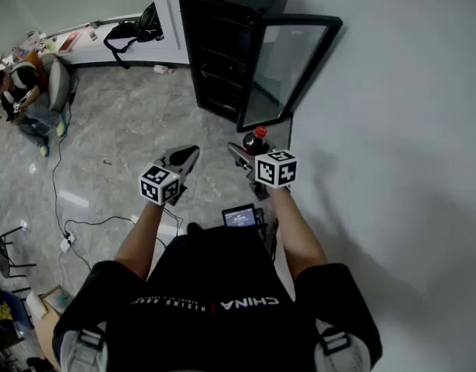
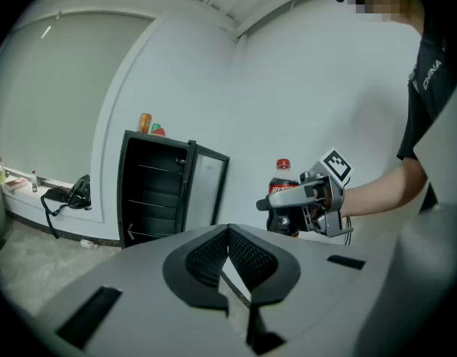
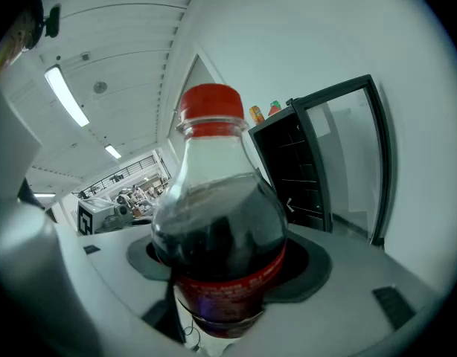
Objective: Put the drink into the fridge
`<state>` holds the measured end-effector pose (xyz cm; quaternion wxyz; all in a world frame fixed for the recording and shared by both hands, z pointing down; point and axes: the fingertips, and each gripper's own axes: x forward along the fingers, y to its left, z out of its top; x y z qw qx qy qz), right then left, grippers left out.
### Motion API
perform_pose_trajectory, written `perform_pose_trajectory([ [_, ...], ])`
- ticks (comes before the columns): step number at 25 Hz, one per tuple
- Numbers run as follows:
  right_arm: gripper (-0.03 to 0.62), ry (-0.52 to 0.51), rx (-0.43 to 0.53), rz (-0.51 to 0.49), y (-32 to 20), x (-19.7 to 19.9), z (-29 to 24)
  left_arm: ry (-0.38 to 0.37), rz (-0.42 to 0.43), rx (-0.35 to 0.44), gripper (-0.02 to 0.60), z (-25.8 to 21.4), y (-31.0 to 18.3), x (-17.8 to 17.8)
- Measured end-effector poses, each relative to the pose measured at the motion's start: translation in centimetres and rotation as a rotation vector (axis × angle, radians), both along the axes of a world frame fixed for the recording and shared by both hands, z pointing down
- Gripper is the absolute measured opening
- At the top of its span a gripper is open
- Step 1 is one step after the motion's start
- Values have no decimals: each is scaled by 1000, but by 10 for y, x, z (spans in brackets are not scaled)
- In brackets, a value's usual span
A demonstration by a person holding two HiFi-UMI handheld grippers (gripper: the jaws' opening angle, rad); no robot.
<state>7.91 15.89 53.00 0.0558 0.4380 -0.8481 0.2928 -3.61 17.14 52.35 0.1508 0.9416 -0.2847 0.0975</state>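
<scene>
At 9 o'clock, left tool (image 1: 184, 158): jaws together, nothing between. Just right of it, right tool (image 1: 239, 155), spread wide and clamped on the bottle (image 1: 256, 140), upright, red cap up, dark drink inside. At 12 o'clock beyond both, black fridge (image 1: 222, 53), well apart from the bottle, glass door (image 1: 288, 68) swung open toward 3 o'clock.

We see a clear, glossy plastic cola bottle with a smooth red cap (image 3: 216, 225). The tall black fridge (image 1: 221, 56) has a shiny glass door (image 1: 288, 64); the grey stone-like floor (image 1: 122, 126) looks polished.
</scene>
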Motion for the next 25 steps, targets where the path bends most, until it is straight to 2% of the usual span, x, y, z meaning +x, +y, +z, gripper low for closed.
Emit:
perform_pose_trajectory([
  [3, 324, 2, 9, -8, -4, 0, -3, -26, 6, 20, 12, -4, -2, 3],
  [10, 324, 13, 21, -18, -6, -4, -9, -27, 23, 34, 12, -5, -3, 6],
  [18, 324, -11, 0, -12, -2, -6, -3, -13, 57, 1, 12, 1, 5, 11],
  [25, 324, -24, -15, 16, -4, 2, 2, -5, 34, 0, 12, 4, 2, 5],
])
